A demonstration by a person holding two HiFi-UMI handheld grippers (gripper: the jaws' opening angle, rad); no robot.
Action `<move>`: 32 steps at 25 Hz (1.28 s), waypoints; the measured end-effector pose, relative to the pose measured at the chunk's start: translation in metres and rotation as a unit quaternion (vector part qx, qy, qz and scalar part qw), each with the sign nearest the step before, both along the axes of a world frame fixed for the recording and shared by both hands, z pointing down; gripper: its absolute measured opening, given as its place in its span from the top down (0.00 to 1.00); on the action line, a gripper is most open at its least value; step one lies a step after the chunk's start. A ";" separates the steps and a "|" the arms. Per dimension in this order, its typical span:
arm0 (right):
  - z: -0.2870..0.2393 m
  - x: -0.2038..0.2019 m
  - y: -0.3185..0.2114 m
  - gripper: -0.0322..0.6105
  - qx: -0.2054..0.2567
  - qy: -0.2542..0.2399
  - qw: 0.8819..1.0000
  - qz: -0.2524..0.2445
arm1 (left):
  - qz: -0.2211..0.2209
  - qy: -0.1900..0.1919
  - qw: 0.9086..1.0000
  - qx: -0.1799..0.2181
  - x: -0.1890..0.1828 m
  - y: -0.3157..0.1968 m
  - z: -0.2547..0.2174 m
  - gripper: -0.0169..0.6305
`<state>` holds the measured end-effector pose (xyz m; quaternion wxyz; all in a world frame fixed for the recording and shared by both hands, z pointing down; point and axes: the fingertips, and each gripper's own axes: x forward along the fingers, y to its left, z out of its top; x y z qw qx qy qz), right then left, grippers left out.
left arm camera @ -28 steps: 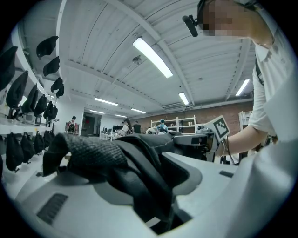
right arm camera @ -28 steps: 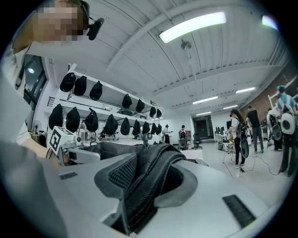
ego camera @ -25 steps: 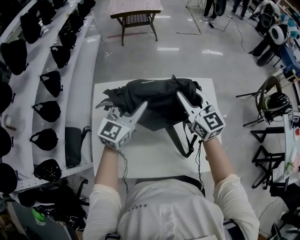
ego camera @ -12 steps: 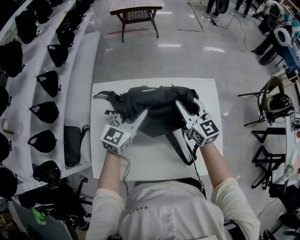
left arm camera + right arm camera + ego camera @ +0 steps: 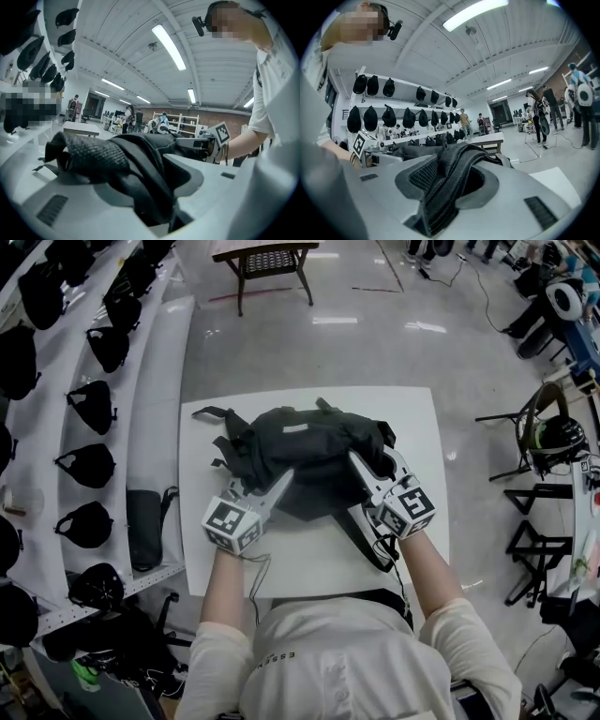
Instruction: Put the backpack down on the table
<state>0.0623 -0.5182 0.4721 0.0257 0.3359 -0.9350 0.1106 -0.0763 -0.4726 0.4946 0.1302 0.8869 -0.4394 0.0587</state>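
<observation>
Jaws of the left gripper point(image 5: 262, 482) and right gripper point(image 5: 377, 463) each clamp a fold of the black backpack point(image 5: 309, 442), lying crosswise on the far half of the table point(image 5: 309, 559), apparently resting; both grippers equally near its closest edge

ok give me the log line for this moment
phase: put-down | left tool: shut on backpack | right tool: shut on backpack | backpack: over white table
</observation>
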 end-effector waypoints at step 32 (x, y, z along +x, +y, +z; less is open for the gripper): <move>0.058 0.037 0.139 0.66 -0.069 -0.027 0.996 0.050 | -0.042 0.022 0.990 -0.130 0.025 0.132 0.076 0.65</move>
